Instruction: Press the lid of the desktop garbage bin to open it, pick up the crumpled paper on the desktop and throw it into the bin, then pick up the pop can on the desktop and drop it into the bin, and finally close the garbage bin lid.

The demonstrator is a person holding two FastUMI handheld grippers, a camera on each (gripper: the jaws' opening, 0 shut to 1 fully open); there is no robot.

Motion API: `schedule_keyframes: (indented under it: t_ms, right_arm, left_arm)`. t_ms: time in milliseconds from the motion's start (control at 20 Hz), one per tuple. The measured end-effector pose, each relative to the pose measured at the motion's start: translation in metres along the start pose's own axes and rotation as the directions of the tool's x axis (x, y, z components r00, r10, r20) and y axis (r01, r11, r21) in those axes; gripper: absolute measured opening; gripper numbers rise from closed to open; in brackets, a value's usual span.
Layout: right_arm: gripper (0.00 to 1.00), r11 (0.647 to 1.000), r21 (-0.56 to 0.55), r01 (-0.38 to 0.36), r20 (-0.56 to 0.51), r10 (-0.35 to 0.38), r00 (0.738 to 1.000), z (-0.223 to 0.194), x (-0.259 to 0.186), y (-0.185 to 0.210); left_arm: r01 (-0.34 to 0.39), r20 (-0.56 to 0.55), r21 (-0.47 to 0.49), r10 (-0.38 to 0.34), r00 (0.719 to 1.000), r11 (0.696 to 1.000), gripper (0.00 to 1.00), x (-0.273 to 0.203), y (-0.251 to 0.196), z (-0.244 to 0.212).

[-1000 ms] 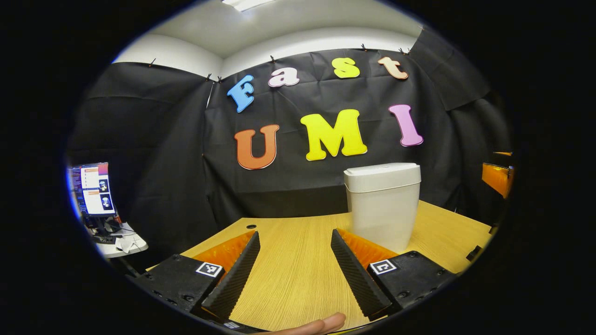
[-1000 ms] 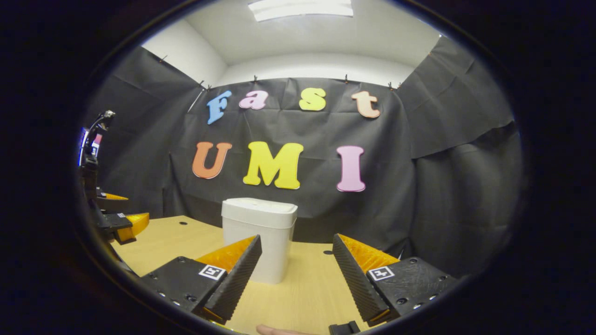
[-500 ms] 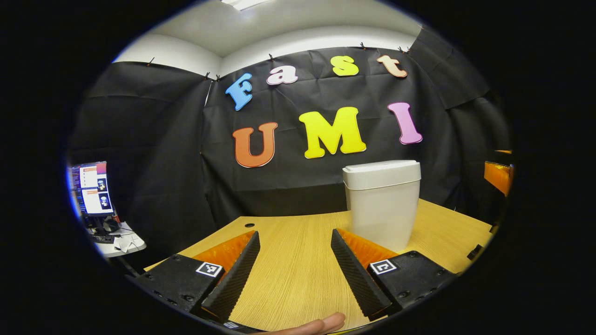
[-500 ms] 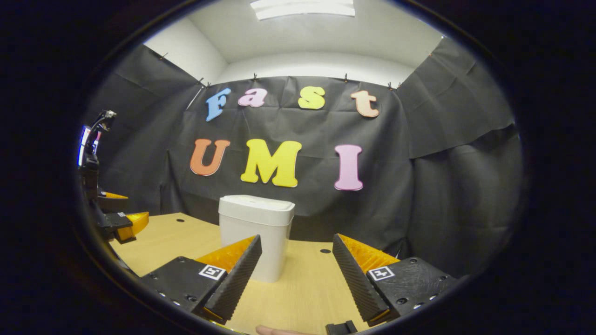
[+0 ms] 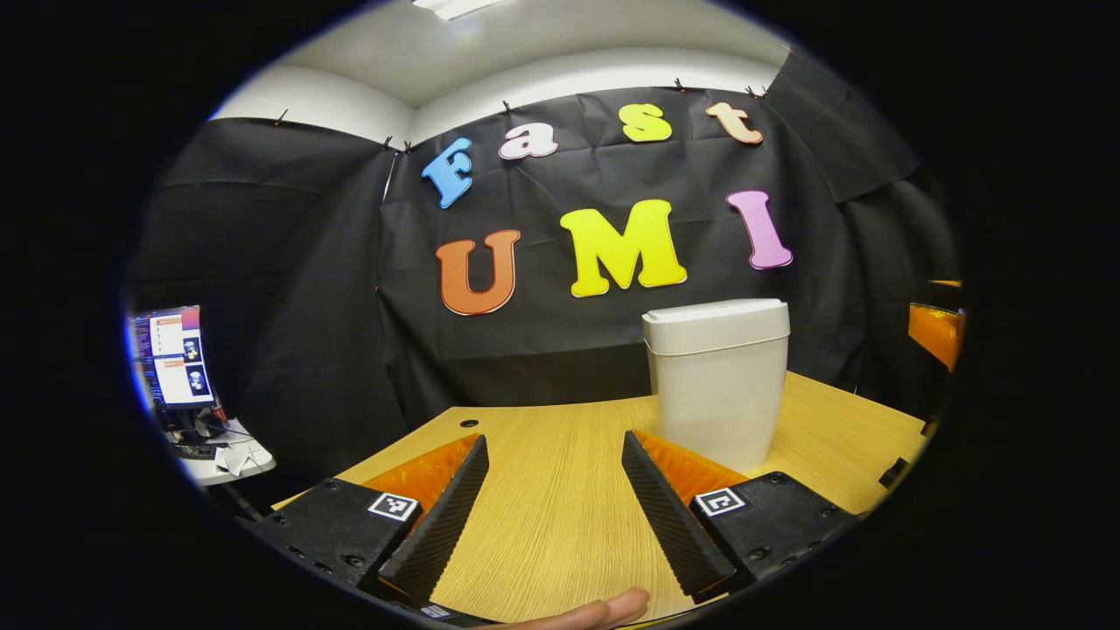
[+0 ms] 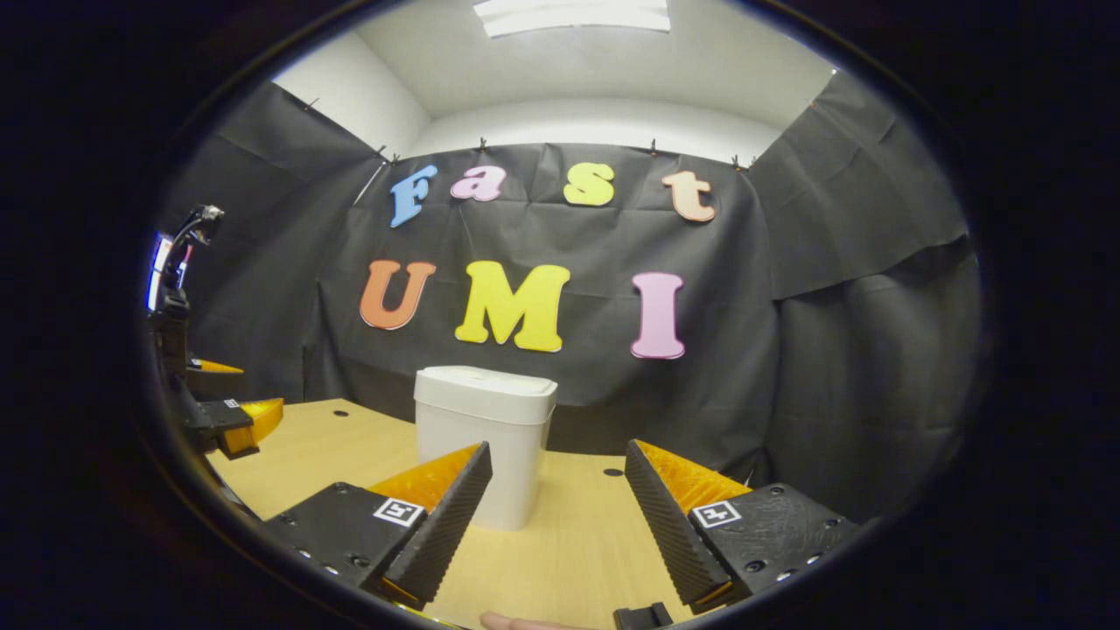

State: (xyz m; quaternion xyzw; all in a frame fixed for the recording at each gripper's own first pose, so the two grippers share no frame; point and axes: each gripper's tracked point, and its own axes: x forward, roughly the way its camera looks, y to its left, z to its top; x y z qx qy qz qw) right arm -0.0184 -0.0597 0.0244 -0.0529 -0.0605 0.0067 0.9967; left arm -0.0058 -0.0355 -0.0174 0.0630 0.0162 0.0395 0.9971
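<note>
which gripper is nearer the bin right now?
Roughly even, can't call it. Left gripper has the bin ahead to its right; right gripper has it ahead, slightly left. Both open, apart from it.

Black cloth walls (image 6: 857, 289), white ceiling light (image 6: 573, 15), wooden table (image 5: 551, 516).

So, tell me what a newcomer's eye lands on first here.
The white garbage bin with its lid shut, upright on the wooden desktop before the black cloth wall. Next, the open left tool low in the left gripper view, and a lit monitor at far left.
</note>
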Motion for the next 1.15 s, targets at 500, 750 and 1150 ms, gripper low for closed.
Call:
schedule_keyframes:
  t_ms: [500,750,1150]
  right_arm:
    - [0.95,1.0,-0.015,-0.002,-0.011,0.002,1.0,-0.0038,0.0019,0.0032]
    - [0.95,1.0,-0.022,-0.002,-0.016,0.002,1.0,-0.0059,0.0031,0.0046]
    - [0.95,1.0,-0.014,-0.021,-0.033,0.02,0.999,-0.0102,0.0062,0.0098]
  left_arm:
    - [0.003,0.003,0.008,-0.003,1.0,1.0,0.99,-0.0001,-0.0018,-0.0005]
    - [0.003,0.001,0.01,-0.003,1.0,1.0,0.99,-0.0004,-0.0021,-0.0012]
    - [0.002,0.001,0.006,-0.002,1.0,1.0,0.99,0.0011,-0.0015,-0.0019]
